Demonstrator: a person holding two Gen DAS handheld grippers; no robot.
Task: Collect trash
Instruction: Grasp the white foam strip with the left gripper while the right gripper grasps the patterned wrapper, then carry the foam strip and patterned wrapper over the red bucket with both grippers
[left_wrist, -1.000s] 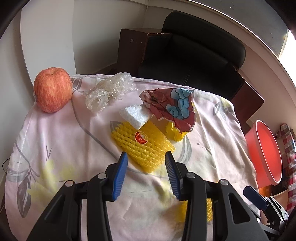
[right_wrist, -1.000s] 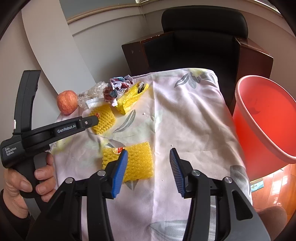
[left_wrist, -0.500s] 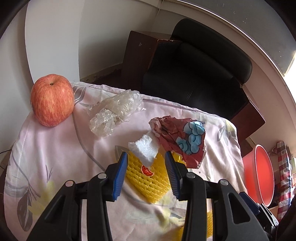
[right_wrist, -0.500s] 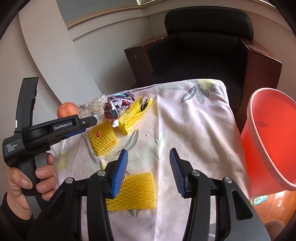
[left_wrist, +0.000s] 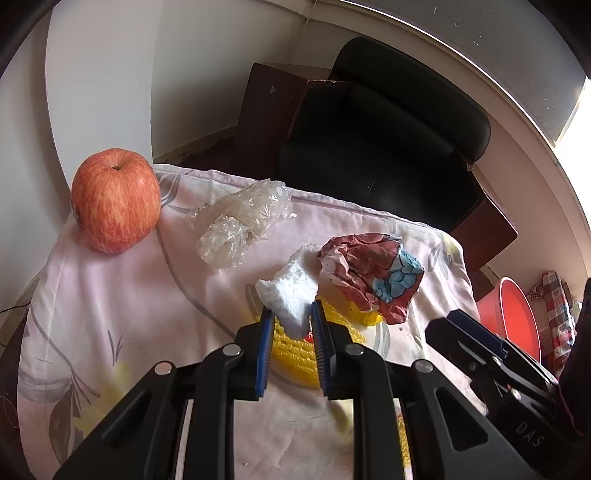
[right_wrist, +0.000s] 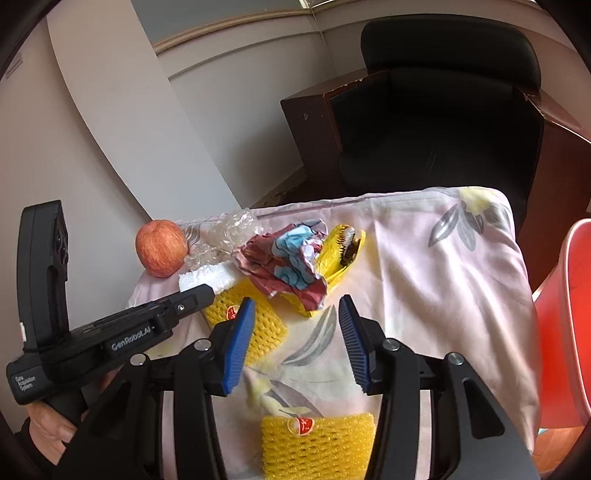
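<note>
My left gripper has its jaws narrowed around the near end of a white foam chunk, which rests on a yellow foam net. The foam chunk also shows in the right wrist view beside the left gripper's body. A crumpled red and blue wrapper lies just right of it, over a yellow bag. Clear crumpled plastic lies further back. My right gripper is open and empty above the cloth, between two yellow nets.
A red apple sits at the table's far left corner. The table has a pale floral cloth. A red bucket stands on the floor to the right. A black chair is behind the table.
My left gripper moved forward and its jaws closed in around the white foam chunk. My right gripper moved forward past the near yellow net toward the pile, still open.
</note>
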